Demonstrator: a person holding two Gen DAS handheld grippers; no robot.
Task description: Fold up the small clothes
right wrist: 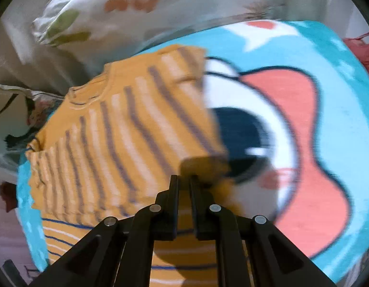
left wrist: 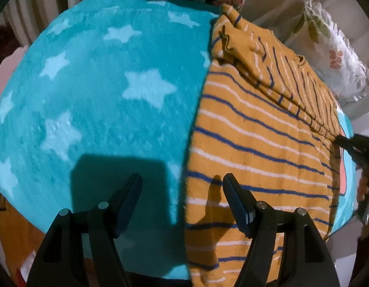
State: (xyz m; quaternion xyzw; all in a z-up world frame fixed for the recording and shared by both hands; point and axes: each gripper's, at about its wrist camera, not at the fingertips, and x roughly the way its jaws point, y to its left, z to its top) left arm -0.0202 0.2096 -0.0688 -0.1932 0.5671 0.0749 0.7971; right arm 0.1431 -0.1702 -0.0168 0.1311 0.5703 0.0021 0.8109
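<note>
Striped shirt (left wrist: 256,143): mustard with blue and white bands, lying on the right part of a turquoise star blanket (left wrist: 100,95), far portion folded over. Left gripper (left wrist: 182,189): jaws wide, empty, above the shirt's near left edge. Right gripper (right wrist: 184,179): jaws narrowly parted, grip on cloth cannot be told. Floral pillow (right wrist: 100,12) beyond.
</note>
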